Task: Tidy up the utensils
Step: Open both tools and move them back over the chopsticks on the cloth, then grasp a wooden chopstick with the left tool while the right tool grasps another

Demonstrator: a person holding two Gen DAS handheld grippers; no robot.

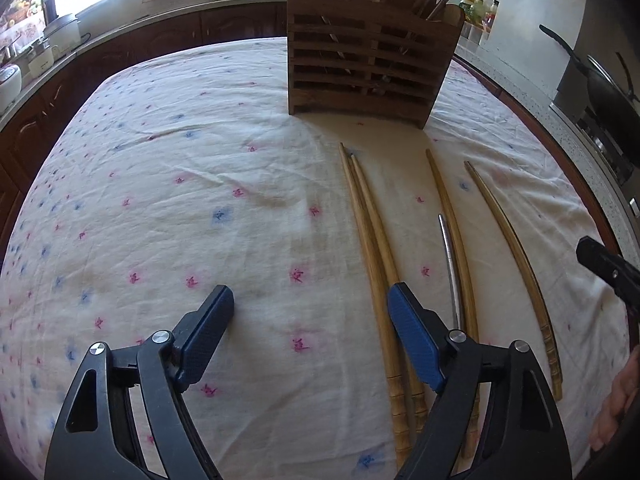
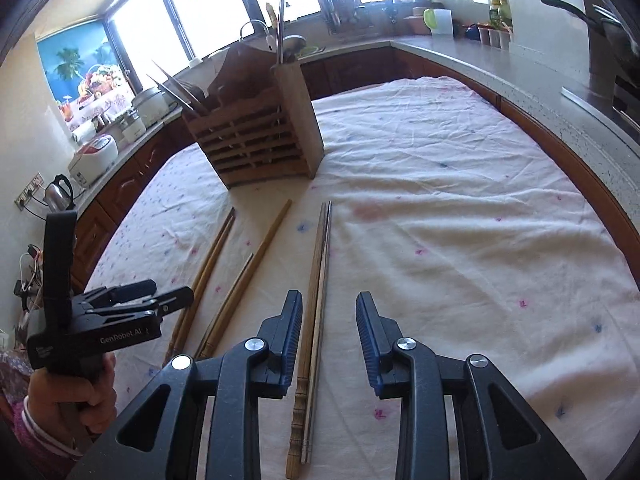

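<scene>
A slatted wooden utensil holder (image 1: 368, 64) stands upright at the far side of the table, with several utensils in it. On the cloth in front of it lie a pair of wooden chopsticks (image 1: 372, 240), a wooden chopstick beside a metal one (image 1: 453, 268), and one more wooden chopstick (image 1: 508, 240). My left gripper (image 1: 310, 312) is open over bare cloth, and its right finger (image 1: 416, 344) overlaps the pair. My right gripper (image 2: 328, 320) is open. A wooden chopstick (image 2: 312, 300) and a metal chopstick (image 2: 325, 272) lie between its jaws, close to the left pad (image 2: 292, 332), with a gap to the right pad.
A white floral cloth (image 1: 160, 200) covers the round table. Kitchen counters ring the table: rice cookers (image 2: 94, 158) and a kettle (image 2: 58, 196) on the left, a wok (image 1: 608, 92) on the right. A hand (image 2: 72, 396) holds the left gripper (image 2: 172, 290) beside the chopsticks.
</scene>
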